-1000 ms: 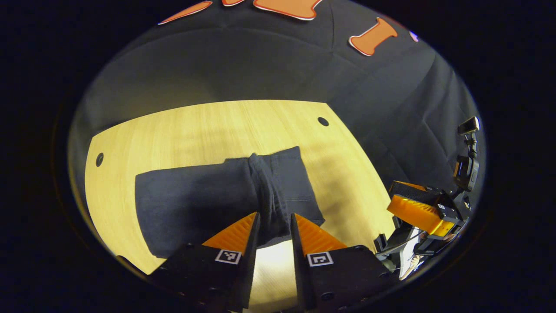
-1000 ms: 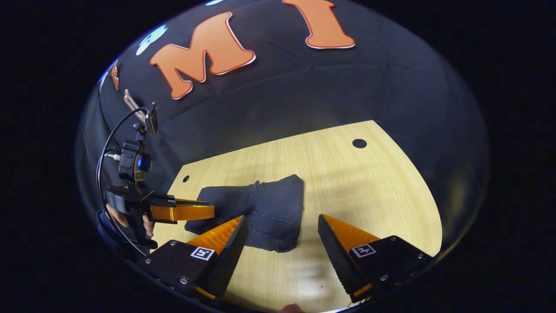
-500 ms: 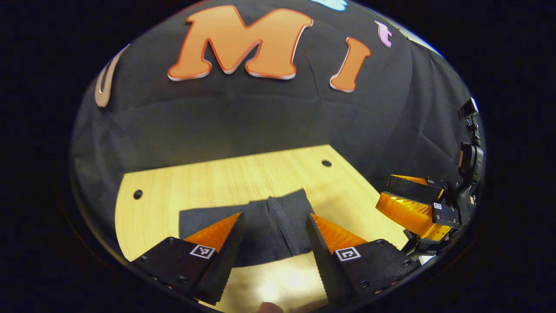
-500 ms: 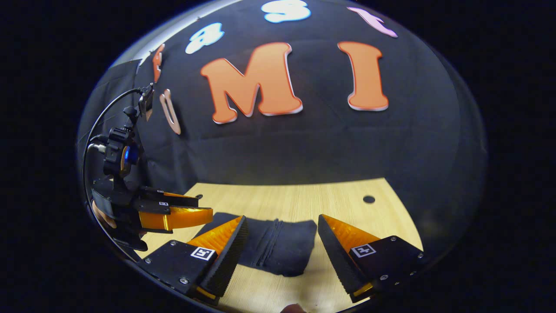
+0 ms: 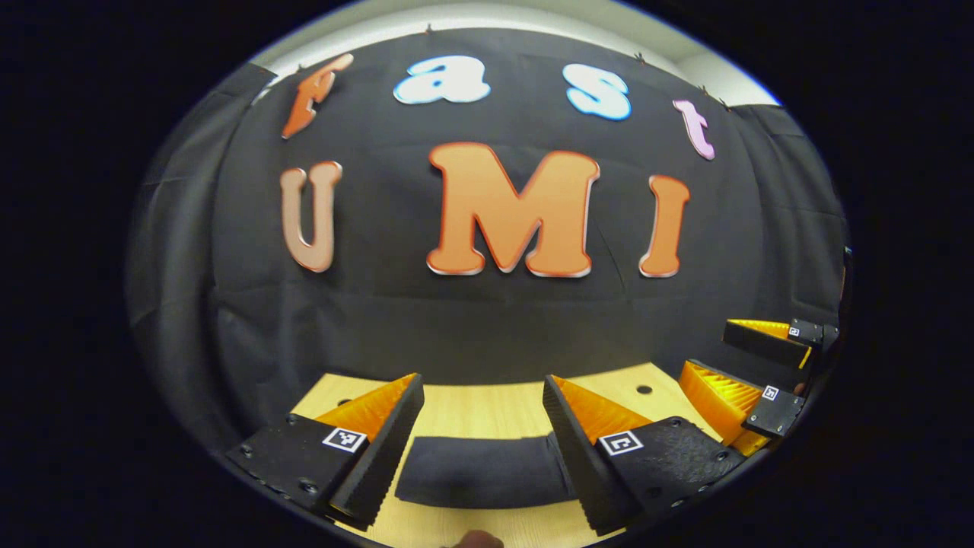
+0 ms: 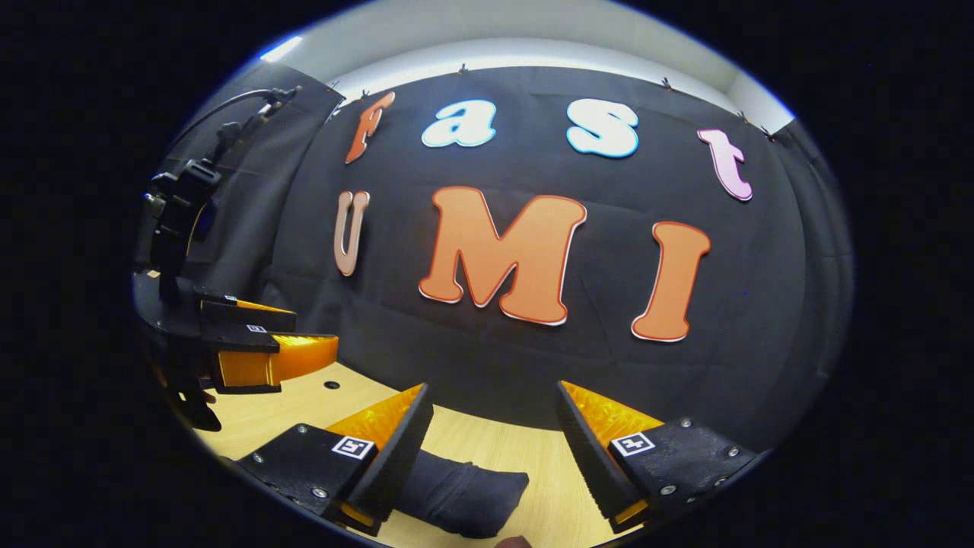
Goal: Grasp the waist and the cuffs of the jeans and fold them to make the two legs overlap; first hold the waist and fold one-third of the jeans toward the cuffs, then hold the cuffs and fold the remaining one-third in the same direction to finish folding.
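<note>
One pair of dark jeans is lying folded into a compact bundle on the light wooden table, near its front edge. Denim is looking flat and smooth in the left gripper view; in the right gripper view the jeans are showing a rounded fold end and a seam line.

Left gripper is hovering above the bundle, fingers spread wide, gripping nothing, pointing level toward the booth wall. Right gripper is posing likewise, fingers wide apart and empty, bundle sitting low between them toward its left finger.

Left gripper view is catching the right gripper at the far right edge. Right gripper view is catching the left gripper at the left, with its mounted camera and cable above.
</note>
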